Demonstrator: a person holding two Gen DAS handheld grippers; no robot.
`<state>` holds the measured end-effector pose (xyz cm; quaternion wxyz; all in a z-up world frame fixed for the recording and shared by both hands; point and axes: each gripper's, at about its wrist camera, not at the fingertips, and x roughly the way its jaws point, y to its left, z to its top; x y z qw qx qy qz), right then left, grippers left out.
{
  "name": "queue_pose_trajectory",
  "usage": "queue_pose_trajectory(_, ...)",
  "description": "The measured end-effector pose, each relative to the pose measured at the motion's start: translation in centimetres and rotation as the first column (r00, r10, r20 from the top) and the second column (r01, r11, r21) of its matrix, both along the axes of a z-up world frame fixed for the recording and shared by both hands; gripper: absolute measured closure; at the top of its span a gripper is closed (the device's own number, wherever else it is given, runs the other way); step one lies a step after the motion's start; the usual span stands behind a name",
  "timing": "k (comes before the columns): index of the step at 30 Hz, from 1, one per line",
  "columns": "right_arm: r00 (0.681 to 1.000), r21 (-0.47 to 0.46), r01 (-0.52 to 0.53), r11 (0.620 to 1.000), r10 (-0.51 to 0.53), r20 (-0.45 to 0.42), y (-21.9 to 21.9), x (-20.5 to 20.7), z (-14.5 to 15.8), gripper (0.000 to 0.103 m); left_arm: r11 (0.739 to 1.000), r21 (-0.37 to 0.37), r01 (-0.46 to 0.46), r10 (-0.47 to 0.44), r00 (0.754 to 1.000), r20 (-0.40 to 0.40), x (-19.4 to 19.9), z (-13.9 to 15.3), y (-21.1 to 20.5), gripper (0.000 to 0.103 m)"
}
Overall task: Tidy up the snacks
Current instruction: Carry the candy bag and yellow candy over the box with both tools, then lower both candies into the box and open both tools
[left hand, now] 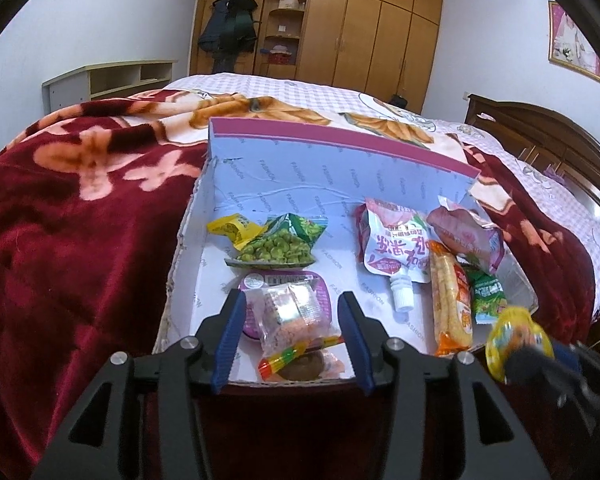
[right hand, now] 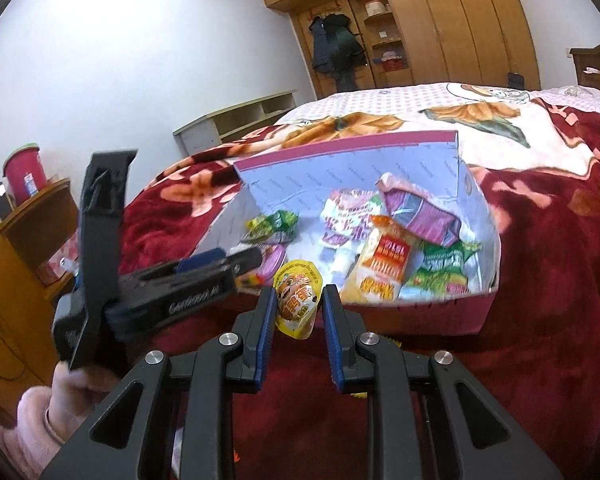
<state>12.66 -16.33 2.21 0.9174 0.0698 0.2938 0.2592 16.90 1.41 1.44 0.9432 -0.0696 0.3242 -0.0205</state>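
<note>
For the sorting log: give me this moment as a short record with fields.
Setting: open cardboard box on a red blanket
Left tongs: open, around a clear candy packet at the box's near edge
Right tongs: shut on a yellow snack pack, just outside the box
Box, right side: white spouted pouch, orange snack bag

Left wrist cam: sits close over the near-left corner of the open box (left hand: 284, 168), looking forward and down into it, bed (left hand: 80, 208) and wardrobe (left hand: 372, 32) beyond. Right wrist cam: slightly further back, just outside the box's (right hand: 440, 312) near wall, rolled, facing the same way. Shared: box interior, bed (right hand: 548, 240), wardrobe (right hand: 460, 20), and each other's rig.
</note>
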Motion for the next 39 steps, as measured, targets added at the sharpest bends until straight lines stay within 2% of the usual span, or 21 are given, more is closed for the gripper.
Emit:
queue_pose_trajectory(15,0.998,-0.049,0.042,0.998,-0.044,-0.033,1.4,3.8,-1.6,0.078,1.000,0.003,0.020,-0.020,1.000,0.009,-0.2,-0.1,-0.6,0.044)
queue_pose_trajectory(23,0.998,-0.030,0.039,0.999,-0.040,-0.044,1.3,4.2,-2.0,0.078,1.000,0.008,0.026,-0.026,1.000,0.008,-0.3,-0.1,-0.9,0.041)
queue_pose_trajectory(30,0.999,-0.013,0.016,1.000,-0.017,-0.035,1.5,3.8,-2.0,0.061,0.999,0.029,0.034,-0.034,0.999,0.001,-0.2,-0.2,-1.2,0.036)
queue_pose_trajectory(33,1.000,-0.008,0.012,1.000,-0.013,-0.029,1.6,3.6,-1.8,0.057,0.999,0.029,0.035,-0.035,0.999,0.002,-0.2,-0.2,-1.2,0.036)
queue_pose_trajectory(39,1.000,0.001,0.016,1.000,-0.016,-0.026,1.5,3.5,-1.7,0.055,0.999,0.022,0.037,-0.038,0.999,0.004,-0.3,-0.2,-1.1,0.036)
